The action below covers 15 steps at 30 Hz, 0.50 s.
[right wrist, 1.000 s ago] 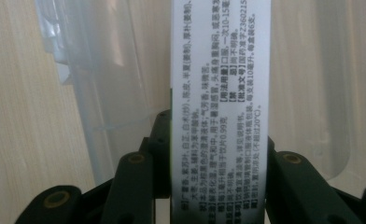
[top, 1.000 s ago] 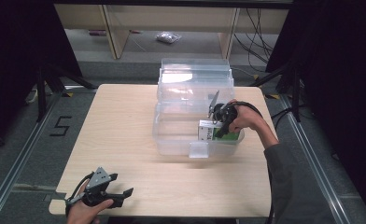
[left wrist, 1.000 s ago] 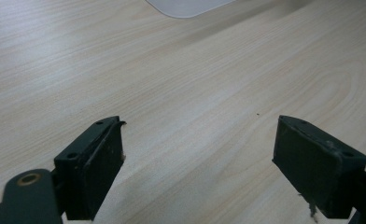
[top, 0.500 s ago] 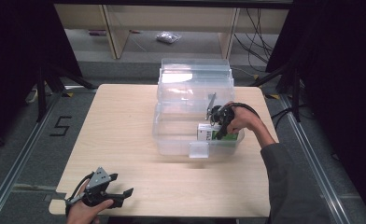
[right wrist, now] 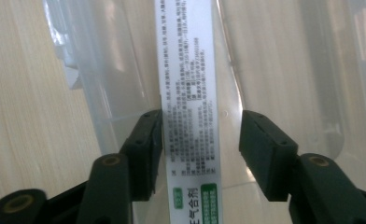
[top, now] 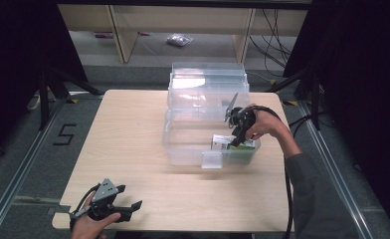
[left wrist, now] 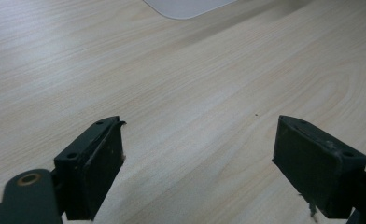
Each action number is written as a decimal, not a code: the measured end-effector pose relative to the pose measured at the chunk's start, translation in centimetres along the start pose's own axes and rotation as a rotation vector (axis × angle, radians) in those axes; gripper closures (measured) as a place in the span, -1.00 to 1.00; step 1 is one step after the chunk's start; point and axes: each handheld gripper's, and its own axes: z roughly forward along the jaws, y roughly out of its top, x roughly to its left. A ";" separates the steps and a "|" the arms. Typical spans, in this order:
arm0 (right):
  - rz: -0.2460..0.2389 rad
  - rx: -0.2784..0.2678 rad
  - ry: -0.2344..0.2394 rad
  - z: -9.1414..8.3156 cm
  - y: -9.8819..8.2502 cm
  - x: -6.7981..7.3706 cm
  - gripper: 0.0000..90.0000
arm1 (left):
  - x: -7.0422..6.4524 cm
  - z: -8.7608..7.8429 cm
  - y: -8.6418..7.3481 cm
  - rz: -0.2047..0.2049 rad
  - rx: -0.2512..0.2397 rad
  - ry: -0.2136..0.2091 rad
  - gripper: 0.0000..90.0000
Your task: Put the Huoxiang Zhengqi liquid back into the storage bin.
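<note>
A white and green box (top: pixel 231 145) lies in the front right corner of a clear plastic bin (top: pixel 183 149). My right gripper (top: pixel 235 135) reaches down into the bin over the box. In the right gripper view the box (right wrist: pixel 186 70) runs lengthwise between the jaws of that gripper (right wrist: pixel 202 126). The jaws have just been opening: the right pad stands clear of the box, and the left one is at its edge. My left gripper (top: pixel 132 210) rests low at the table's front left corner. Its jaws (left wrist: pixel 197 140) are open wide over bare wood.
The bin's raised clear lid (top: pixel 208 84) stands behind it at the back of the wooden table (top: pixel 123 134). A clear latch tab (top: pixel 212 159) sticks out from the bin's front wall. Shelving and cables lie on the floor beyond.
</note>
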 end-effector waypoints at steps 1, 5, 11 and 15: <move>0.015 0.003 -0.004 -0.2 -0.1 0.0 0.08 | 0.0 0.0 0.0 0.001 0.000 0.000 -0.66; 0.114 -0.024 -0.023 -1.3 -0.3 0.4 0.05 | 0.0 0.0 0.0 0.000 0.006 0.004 -0.66; 0.112 -0.082 -0.061 -3.2 -0.5 0.6 -0.05 | 0.0 0.0 0.0 -0.001 0.003 0.002 -0.66; 0.130 -0.116 -0.071 -4.1 -0.5 1.2 -0.13 | 0.1 -0.1 0.0 0.003 0.002 0.001 -0.66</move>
